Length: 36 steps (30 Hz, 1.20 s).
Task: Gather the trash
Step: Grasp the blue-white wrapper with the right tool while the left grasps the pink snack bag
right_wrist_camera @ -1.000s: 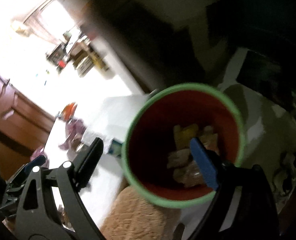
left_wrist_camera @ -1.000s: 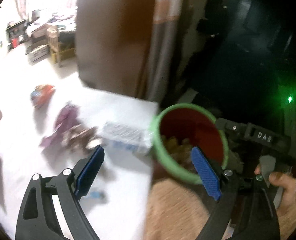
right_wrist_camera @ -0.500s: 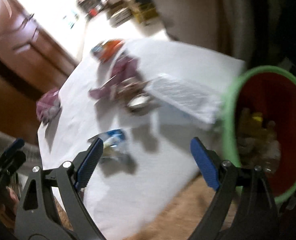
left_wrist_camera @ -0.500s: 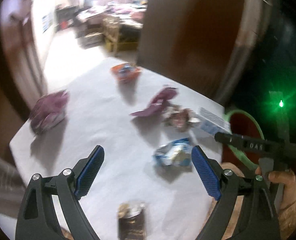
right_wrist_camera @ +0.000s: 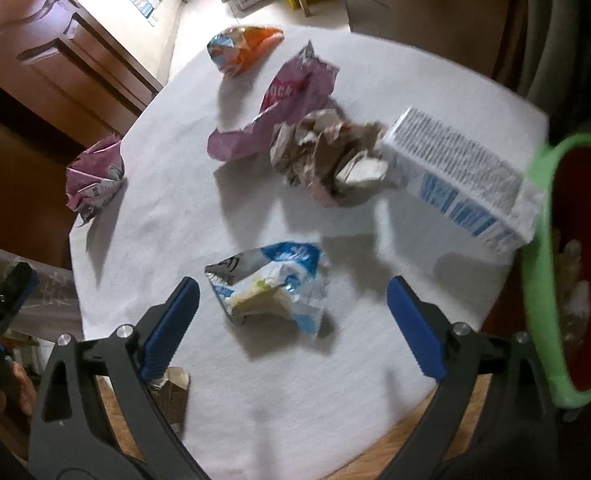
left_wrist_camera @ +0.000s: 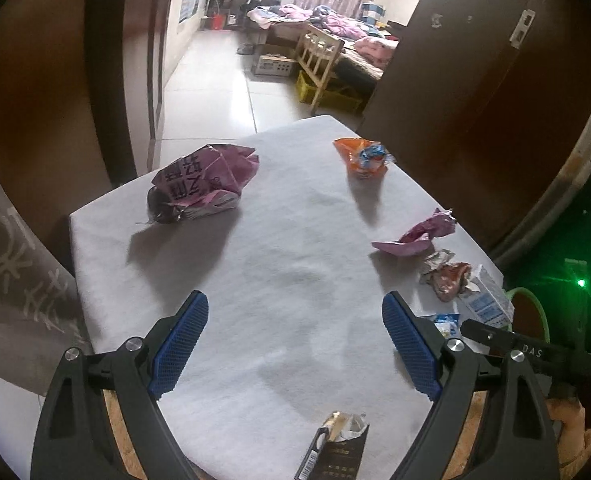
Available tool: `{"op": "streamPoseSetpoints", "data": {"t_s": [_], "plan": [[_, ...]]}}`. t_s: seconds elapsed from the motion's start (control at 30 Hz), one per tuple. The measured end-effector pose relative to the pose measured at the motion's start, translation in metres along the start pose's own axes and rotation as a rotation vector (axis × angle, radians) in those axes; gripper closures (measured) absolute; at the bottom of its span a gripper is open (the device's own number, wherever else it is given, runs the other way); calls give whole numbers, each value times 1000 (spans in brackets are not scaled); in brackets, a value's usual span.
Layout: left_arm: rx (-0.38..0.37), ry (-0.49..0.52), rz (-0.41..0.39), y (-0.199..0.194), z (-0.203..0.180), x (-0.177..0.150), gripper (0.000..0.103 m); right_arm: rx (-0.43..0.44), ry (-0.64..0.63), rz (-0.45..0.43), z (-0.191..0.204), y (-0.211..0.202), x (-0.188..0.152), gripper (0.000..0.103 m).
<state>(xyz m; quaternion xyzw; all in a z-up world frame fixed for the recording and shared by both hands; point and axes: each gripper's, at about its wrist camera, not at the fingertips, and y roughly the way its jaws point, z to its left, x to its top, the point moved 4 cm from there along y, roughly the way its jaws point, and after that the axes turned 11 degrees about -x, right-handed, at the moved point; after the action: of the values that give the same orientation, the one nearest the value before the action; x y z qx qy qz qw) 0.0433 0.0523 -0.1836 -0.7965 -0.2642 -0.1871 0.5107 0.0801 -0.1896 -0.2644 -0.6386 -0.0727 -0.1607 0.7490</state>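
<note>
Both grippers poised over a white-covered surface (left_wrist_camera: pixel 295 264) strewn with trash.

Left gripper (left_wrist_camera: pixel 295 344): jaws spread wide, nothing between them, only bare cloth beneath. Dark brown torn packet (left_wrist_camera: pixel 335 452) at the near edge, just below the jaws. Large crumpled pink bag (left_wrist_camera: pixel 203 180) far left; orange snack wrapper (left_wrist_camera: pixel 361 156) at the far end.

Right gripper (right_wrist_camera: pixel 293 328): jaws released and just now widened further, framing a blue-and-white wrapper (right_wrist_camera: pixel 271 284) lying flat on the cloth, pads clear of it on both sides.

Beyond it: crumpled brown-and-silver wrapper (right_wrist_camera: pixel 327 156) touching a purple wrapper (right_wrist_camera: pixel 279 108) on one side and a white-and-blue carton (right_wrist_camera: pixel 463 176) on the other. Carton's far end at the rim of a green-rimmed red bin (right_wrist_camera: pixel 535 280) beside the surface's right edge, scraps already inside.
</note>
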Motion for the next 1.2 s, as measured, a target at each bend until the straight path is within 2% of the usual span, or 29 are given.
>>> {"op": "streamPoseSetpoints", "data": {"t_s": [0.17, 0.23, 0.3, 0.37, 0.57, 0.77, 0.87, 0.97, 1.03, 1.07, 1.1, 1.13, 1.17, 1.2], "plan": [[18, -24, -1, 2, 10, 0, 18, 9, -28, 39, 21, 18, -5, 10], [19, -17, 5, 3, 15, -1, 18, 30, -50, 49, 32, 25, -5, 15], [48, -13, 1, 3, 21, -1, 18, 18, -90, 45, 42, 30, -5, 46], [65, -28, -7, 2, 31, 4, 18, 47, -91, 81, 48, 38, -6, 62], [129, 0, -61, 3, 57, 47, 18, 96, -104, 65, 56, 35, -11, 69], [110, -23, -112, 8, 73, 88, 18, 102, -97, 39, 54, 28, -8, 69], [110, 41, -90, 26, 69, 108, 18, 105, -94, 44, 54, 31, -9, 69], [119, 108, 8, 59, 67, 118, 20, 109, -88, 46, 51, 30, -9, 69], [130, 114, 86, 81, 71, 117, 27, 111, -88, 41, 52, 29, -8, 69], [149, 112, 135, 95, 75, 115, 43, 115, -89, 38, 52, 28, -7, 69], [185, 119, 165, 104, 77, 113, 66, 121, -91, 34, 52, 26, -7, 69], [209, 127, 188, 110, 80, 111, 67, 130, -100, 27, 53, 23, -7, 69], [205, 129, 175, 110, 79, 109, 74, 134, -111, 20, 55, 21, -7, 69], [192, 125, 164, 107, 76, 107, 84, 136, -119, 14, 54, 18, -7, 69]]}}
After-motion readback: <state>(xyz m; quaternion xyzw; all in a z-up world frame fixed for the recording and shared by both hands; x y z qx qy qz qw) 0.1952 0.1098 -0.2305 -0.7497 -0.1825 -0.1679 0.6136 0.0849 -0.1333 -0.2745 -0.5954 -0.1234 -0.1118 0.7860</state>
